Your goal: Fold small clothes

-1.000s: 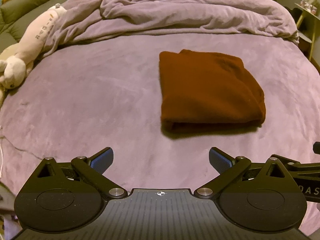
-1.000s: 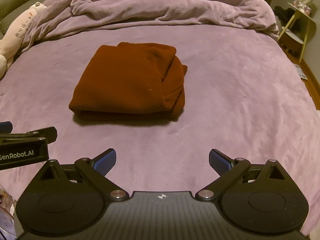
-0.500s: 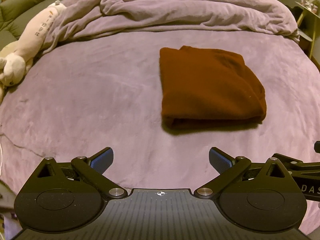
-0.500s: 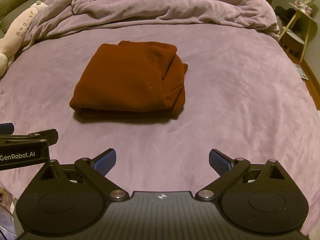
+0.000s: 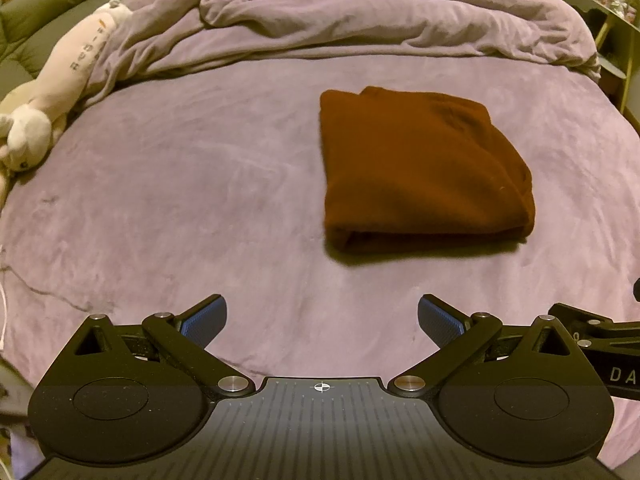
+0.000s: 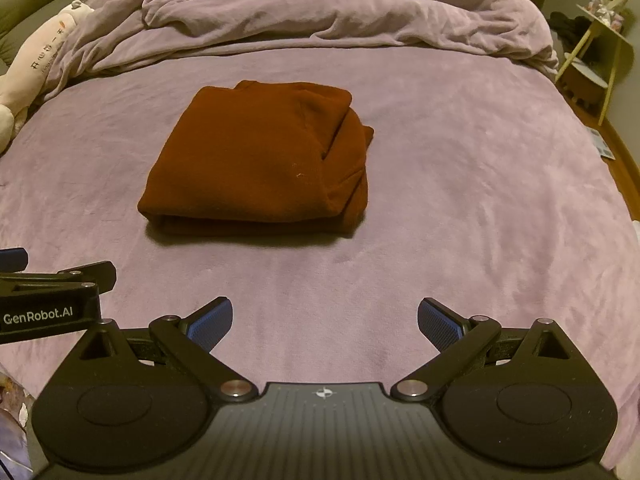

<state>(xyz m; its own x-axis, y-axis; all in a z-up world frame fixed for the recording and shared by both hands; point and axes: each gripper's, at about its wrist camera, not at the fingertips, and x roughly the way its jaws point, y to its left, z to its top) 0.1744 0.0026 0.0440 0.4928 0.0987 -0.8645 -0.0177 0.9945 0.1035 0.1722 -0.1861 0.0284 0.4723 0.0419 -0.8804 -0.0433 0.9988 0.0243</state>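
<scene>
Rust-brown folded garment (image 5: 424, 168) lies flat mid-bed on lilac sheet (image 5: 180, 200), rumpled duvet (image 5: 360, 16) at far end, plush toy (image 5: 52, 96) far left. Left gripper (image 5: 320, 320) & right gripper (image 6: 325, 320) hover near edge, both w/ fingers spread wide, holding nothing, apart from garment.

The bed (image 5: 168, 200) has a purple cover. A crumpled purple duvet (image 5: 360, 16) lies at its far end. A white plush toy (image 5: 52, 92) lies at its left edge, touching the duvet.
</scene>
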